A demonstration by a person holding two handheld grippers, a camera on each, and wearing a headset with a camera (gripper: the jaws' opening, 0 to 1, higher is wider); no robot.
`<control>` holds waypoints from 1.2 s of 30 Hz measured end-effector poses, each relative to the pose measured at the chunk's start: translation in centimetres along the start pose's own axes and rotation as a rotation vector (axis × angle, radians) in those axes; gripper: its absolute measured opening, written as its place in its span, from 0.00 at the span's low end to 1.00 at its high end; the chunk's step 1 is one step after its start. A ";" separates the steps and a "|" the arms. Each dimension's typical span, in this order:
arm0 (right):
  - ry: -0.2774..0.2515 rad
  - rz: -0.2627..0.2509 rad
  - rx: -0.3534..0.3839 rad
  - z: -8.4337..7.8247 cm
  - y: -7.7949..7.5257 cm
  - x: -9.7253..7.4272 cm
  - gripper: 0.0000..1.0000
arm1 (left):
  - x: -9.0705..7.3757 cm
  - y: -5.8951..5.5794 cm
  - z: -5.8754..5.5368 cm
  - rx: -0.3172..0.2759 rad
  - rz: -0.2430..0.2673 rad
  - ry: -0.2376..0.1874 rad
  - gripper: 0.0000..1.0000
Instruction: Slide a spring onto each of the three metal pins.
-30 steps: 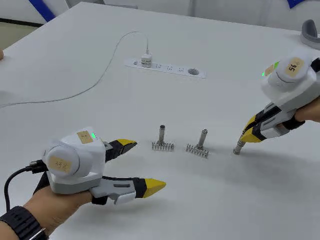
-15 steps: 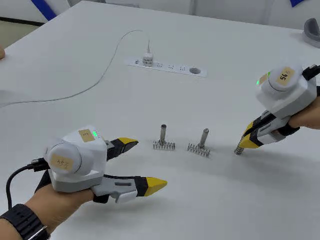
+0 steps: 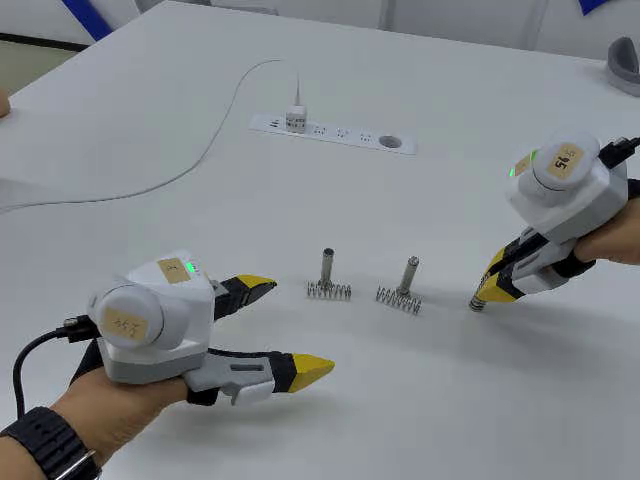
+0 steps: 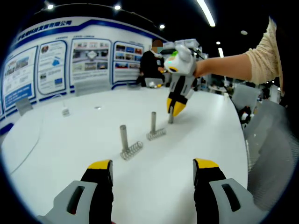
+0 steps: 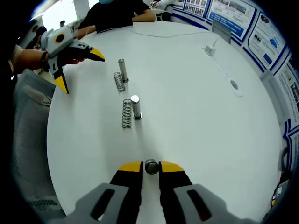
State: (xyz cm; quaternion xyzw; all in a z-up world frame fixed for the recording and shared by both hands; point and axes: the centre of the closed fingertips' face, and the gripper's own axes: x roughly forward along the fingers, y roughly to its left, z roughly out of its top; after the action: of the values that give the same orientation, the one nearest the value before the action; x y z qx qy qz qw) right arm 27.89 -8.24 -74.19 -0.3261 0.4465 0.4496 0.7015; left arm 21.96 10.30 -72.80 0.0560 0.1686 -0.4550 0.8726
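right claw point(image 3: 491, 288) clamps the third pin point(image 5: 151, 166) upright; left claw point(image 4: 152, 164), wide open and empty, should next fetch a spring point(image 3: 328, 291).

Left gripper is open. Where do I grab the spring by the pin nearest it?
The spring lies flat beside the upright pin, which crowds its middle. Probably take the end nearer the left gripper, from above, jaws across the coils.
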 end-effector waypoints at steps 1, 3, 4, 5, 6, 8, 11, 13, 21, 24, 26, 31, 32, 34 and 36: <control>-0.002 -0.001 0.001 0.0 0.0 0.0 0.15 | 0.0 0.0 0.0 0.000 0.000 0.000 0.71; -0.002 -0.007 -0.001 0.0 0.0 -0.1 0.16 | 0.0 0.0 0.0 0.001 -0.002 0.000 0.71; -0.006 -0.008 -0.003 0.1 0.0 -0.3 0.17 | 0.1 -0.1 0.0 0.001 -0.003 0.000 0.71; -0.010 -0.010 -0.004 0.2 0.1 -0.4 0.18 | 0.1 -0.1 0.1 0.001 -0.003 -0.001 0.71; -0.013 -0.014 -0.006 0.2 0.0 -0.5 0.19 | 0.1 -0.1 0.1 0.002 -0.004 -0.001 0.71; -0.016 -0.019 -0.009 0.3 0.0 -0.7 0.20 | 0.1 -0.1 0.1 0.002 -0.005 -0.002 0.71; -0.023 -0.029 -0.013 0.5 0.0 -1.1 0.21 | 0.1 -0.2 0.2 0.003 -0.007 -0.003 0.71; -0.028 -0.033 -0.019 0.7 0.2 -1.4 0.21 | 0.1 -0.2 0.2 0.006 -0.007 -0.003 0.71; -0.054 -0.036 -0.044 2.0 0.9 -2.1 0.22 | 0.1 -0.4 0.3 0.007 -0.008 -0.005 0.71; -0.069 -0.033 -0.052 2.7 1.2 -2.2 0.22 | 0.1 -0.3 0.4 0.008 -0.008 -0.007 0.71; -0.076 -0.031 -0.054 3.0 1.4 -2.2 0.22 | 0.1 -0.4 0.4 0.009 -0.007 -0.008 0.71; -0.073 -0.020 -0.064 3.6 2.2 -1.4 0.22 | 0.0 -0.3 0.6 0.011 -0.004 -0.009 0.71; -0.075 -0.017 -0.068 3.8 2.4 -1.3 0.22 | -0.1 -0.3 0.6 0.012 -0.004 -0.009 0.71; -0.081 -0.011 -0.068 4.2 2.7 -1.0 0.22 | -0.1 -0.3 0.6 0.013 -0.003 -0.009 0.71; -0.087 -0.007 -0.069 4.5 2.9 -0.7 0.22 | -0.1 -0.3 0.6 0.013 -0.003 -0.009 0.70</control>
State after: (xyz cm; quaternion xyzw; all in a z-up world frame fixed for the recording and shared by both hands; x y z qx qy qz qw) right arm 26.55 -3.49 -71.92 -0.3318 0.3986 0.4762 0.7101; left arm 21.78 10.03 -72.16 0.0595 0.1618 -0.4577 0.8722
